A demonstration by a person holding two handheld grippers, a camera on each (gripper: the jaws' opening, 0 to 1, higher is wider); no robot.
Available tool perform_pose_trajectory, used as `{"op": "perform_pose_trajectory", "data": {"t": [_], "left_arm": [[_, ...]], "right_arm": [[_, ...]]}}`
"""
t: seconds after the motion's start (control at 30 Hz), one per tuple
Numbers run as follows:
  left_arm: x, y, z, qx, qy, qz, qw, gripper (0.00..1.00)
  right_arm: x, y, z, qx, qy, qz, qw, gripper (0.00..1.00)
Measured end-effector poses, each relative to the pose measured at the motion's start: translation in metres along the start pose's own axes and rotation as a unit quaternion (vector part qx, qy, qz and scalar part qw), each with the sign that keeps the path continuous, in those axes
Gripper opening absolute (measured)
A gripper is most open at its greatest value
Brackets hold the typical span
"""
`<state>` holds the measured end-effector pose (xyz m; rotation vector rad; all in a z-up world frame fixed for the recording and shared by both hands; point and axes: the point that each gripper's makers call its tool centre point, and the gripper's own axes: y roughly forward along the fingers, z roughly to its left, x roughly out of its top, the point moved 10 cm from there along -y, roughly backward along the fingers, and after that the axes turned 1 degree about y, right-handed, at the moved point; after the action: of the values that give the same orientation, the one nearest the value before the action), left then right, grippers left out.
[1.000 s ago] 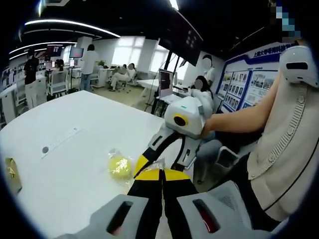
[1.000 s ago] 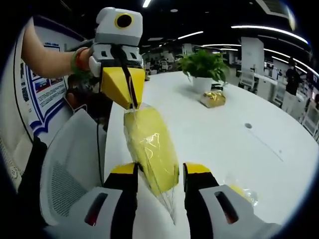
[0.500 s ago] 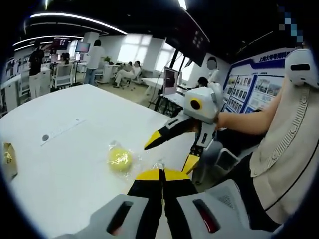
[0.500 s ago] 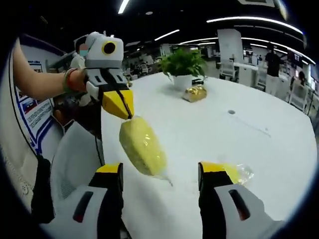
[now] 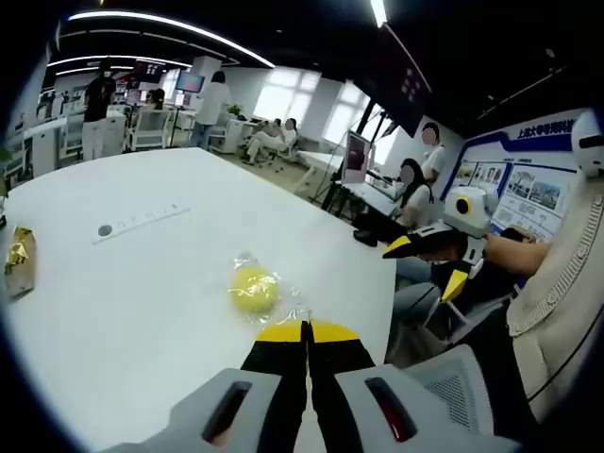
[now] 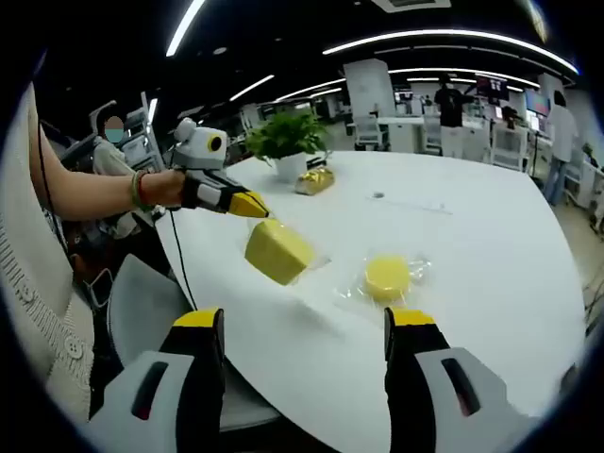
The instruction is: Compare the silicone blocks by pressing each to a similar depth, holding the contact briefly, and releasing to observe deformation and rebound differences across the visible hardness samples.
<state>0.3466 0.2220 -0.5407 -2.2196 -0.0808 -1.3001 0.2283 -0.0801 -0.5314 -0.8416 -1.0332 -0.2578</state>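
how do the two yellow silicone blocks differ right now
The wrapped block hangs in the air from the left hand-held gripper, which is shut on its plastic; the round block lies on the white table, held by nothing. The hanging one looks wedge-shaped with flat faces; the lying one looks like a disc. Both are yellow and sealed in clear plastic. The right hand-held gripper is open, touching neither.

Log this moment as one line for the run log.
left gripper: shut on bagged yellow block, held above table | right gripper: open, empty | round yellow block: in wrapper on table
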Motion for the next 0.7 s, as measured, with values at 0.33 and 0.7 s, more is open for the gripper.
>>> {"op": "perform_pose_trajectory", "data": {"t": [0.33, 0.7], "left_arm": [[-0.012, 0.014, 0.036, -0.006, -0.052, -0.031, 0.9981, 0.0], [-0.016, 0.016, 0.109, 0.056, -0.088, -0.073, 0.9919, 0.0]], "right_arm": [[-0.023, -0.037, 0.007, -0.085, 0.04, 0.02, 0.9954, 0.69], [-0.024, -0.033, 0.007, -0.123, 0.061, 0.055, 0.9889, 0.68]]}}
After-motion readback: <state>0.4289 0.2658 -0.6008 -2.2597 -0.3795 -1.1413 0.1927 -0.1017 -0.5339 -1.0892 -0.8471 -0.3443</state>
